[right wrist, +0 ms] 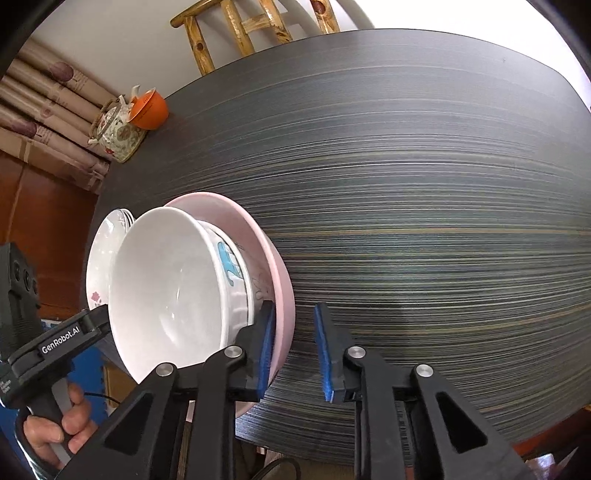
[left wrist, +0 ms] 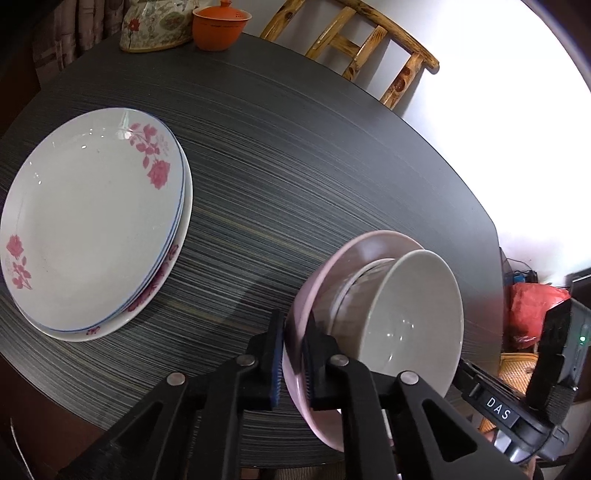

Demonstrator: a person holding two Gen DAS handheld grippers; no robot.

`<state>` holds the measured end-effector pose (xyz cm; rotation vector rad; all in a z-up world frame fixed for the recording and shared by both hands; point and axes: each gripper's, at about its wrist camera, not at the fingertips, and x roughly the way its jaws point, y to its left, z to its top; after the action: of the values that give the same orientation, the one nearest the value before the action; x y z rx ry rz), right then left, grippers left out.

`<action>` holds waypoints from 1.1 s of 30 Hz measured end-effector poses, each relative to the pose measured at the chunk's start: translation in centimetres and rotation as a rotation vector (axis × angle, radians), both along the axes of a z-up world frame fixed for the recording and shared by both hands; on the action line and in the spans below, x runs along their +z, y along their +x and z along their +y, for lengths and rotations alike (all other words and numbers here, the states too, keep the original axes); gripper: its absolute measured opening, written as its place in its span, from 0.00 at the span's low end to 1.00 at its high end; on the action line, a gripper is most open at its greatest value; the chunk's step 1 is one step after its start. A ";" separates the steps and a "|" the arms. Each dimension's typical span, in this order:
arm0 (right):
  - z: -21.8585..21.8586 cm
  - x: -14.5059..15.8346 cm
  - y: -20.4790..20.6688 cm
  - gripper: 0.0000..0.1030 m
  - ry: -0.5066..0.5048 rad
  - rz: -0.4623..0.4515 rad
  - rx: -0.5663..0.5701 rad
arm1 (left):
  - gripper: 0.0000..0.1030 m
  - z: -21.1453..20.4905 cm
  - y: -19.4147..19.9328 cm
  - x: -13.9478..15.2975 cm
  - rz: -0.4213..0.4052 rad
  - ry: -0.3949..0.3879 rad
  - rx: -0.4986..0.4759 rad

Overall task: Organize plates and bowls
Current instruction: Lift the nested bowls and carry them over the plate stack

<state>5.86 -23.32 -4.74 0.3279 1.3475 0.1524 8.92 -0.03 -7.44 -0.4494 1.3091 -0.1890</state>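
A pink bowl (left wrist: 364,248) holds stacked white bowls (left wrist: 417,295) on the dark striped table (left wrist: 295,166). My left gripper (left wrist: 293,354) is shut on the pink bowl's rim. In the right wrist view the same pink bowl (right wrist: 255,229) and white bowl (right wrist: 166,280) show at left; my right gripper (right wrist: 295,354) is open around the pink rim, its left pad against the rim's inside. A stack of white plates with pink roses (left wrist: 88,221) lies at the left, and shows behind the bowls in the right wrist view (right wrist: 101,254).
A flowered teapot (left wrist: 155,26) and an orange lidded cup (left wrist: 218,27) stand at the table's far corner. A wooden chair (left wrist: 369,48) stands behind the table. The other handheld gripper body (left wrist: 535,387) is at the right; a red bag (left wrist: 532,306) lies beyond the table edge.
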 end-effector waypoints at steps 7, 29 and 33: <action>1.2 0.3 0.0 0.11 -0.023 -0.007 -0.004 | 0.08 0.1 0.0 -0.1 0.001 0.010 -0.011; 1.6 1.5 0.9 0.10 -0.031 0.015 -0.020 | 0.08 1.0 -0.3 1.7 -0.027 0.016 0.003; 2.2 2.1 1.0 0.10 -0.039 0.010 -0.011 | 0.08 1.7 -0.5 2.6 -0.037 0.017 0.018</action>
<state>6.86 -21.09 -2.61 0.3032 1.3567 0.1151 8.42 1.70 -4.89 -0.4411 1.2688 -0.1702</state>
